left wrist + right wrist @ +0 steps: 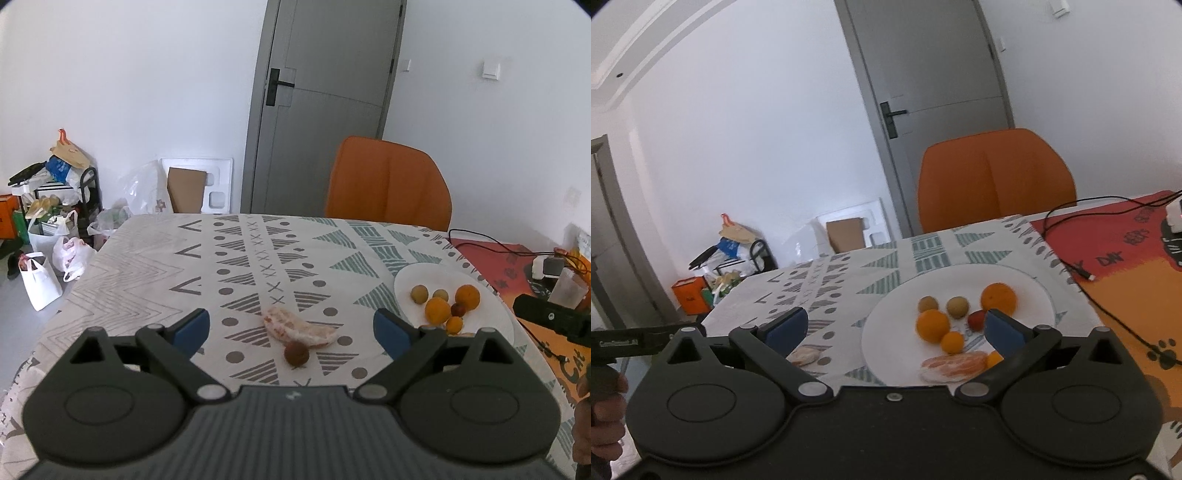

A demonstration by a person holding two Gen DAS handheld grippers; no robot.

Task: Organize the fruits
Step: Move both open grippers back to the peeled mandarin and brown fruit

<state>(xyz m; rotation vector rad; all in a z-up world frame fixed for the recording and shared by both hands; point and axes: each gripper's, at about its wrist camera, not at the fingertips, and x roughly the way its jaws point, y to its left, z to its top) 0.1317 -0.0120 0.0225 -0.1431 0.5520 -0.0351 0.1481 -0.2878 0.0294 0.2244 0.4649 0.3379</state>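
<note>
A white plate (491,314) (1030,284) on the patterned tablecloth holds several fruits: oranges (932,325), small brown fruits (957,307), a red one (977,319) and a peeled citrus piece (953,366). Another peeled citrus piece (299,328) and a small brown fruit (296,353) lie on the cloth left of the plate. My left gripper (291,325) is open and empty, hovering near the cloth with these two between its fingers. My right gripper (895,326) is open and empty above the plate's near edge.
An orange chair (388,181) stands at the table's far side before a grey door (325,103). A red-orange mat (1126,266) with black cables lies right of the plate. Bags and boxes (55,229) clutter the floor at left.
</note>
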